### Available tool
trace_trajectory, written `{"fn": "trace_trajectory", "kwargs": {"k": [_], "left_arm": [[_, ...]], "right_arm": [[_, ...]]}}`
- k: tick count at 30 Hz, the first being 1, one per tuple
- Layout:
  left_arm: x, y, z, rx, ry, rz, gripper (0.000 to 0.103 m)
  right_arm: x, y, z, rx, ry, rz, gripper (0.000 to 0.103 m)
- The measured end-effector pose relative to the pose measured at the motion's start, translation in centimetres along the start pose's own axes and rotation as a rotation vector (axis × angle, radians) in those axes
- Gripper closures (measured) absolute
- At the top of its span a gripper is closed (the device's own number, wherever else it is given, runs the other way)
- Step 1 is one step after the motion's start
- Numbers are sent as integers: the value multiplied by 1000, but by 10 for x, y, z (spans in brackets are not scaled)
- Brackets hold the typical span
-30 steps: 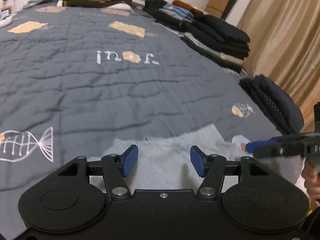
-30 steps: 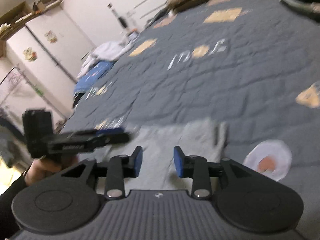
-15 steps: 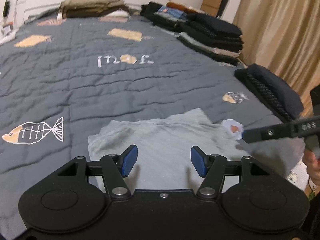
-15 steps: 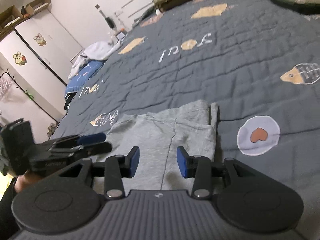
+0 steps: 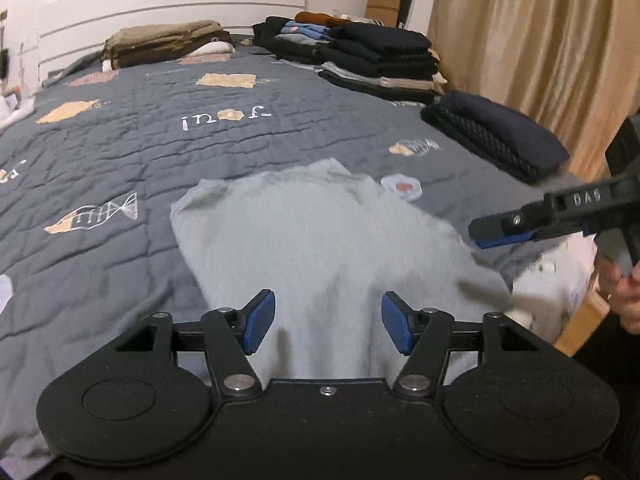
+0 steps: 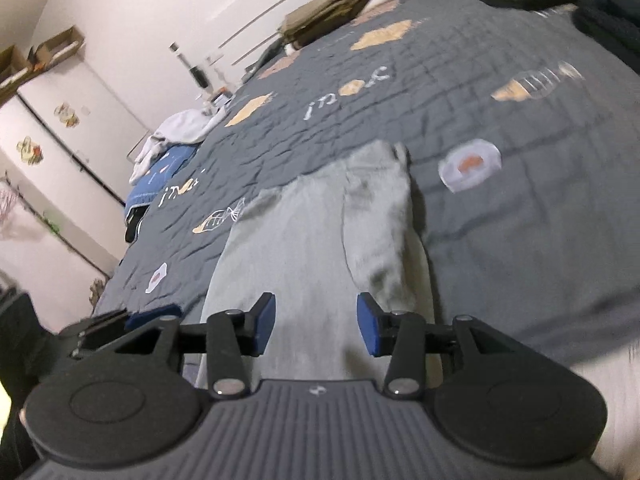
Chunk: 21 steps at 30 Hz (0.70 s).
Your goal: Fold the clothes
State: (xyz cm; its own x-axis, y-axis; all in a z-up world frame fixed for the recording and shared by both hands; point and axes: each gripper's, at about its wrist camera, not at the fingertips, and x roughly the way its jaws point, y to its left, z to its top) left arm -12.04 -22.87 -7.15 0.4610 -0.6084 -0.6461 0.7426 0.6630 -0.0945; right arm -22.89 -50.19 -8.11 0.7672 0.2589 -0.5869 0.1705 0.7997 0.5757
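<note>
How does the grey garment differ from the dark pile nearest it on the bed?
The grey garment is light grey and lies spread out in the middle of the quilt, under both open grippers; the dark pile is navy and black, folded and stacked at the bed's edge by the curtain. The garment is one piece; the pile holds several. Both rest on the quilt.

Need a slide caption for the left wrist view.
Open left gripper above grey garment on quilted bed; right gripper alongside.
</note>
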Motion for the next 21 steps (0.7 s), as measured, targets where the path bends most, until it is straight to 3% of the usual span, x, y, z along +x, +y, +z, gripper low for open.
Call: {"fn": "trace_trajectory", "kwargs": {"k": [3,7,18,21], "left_arm": [[-6,-12,-14,97,16,61,45],[-6,-29,-36,261,78,83,47],[8,-52,-73,534,146,170,50],[8,-52,-72,536,143,171,50]], "right_arm": [[-6,-9,-19,66,3,-24,59],[-9,-14,-40,133,12,-39,59],[-5,-17,-68,251,-5,-71,59],[1,-20,-69,281,5,-77,59]]}}
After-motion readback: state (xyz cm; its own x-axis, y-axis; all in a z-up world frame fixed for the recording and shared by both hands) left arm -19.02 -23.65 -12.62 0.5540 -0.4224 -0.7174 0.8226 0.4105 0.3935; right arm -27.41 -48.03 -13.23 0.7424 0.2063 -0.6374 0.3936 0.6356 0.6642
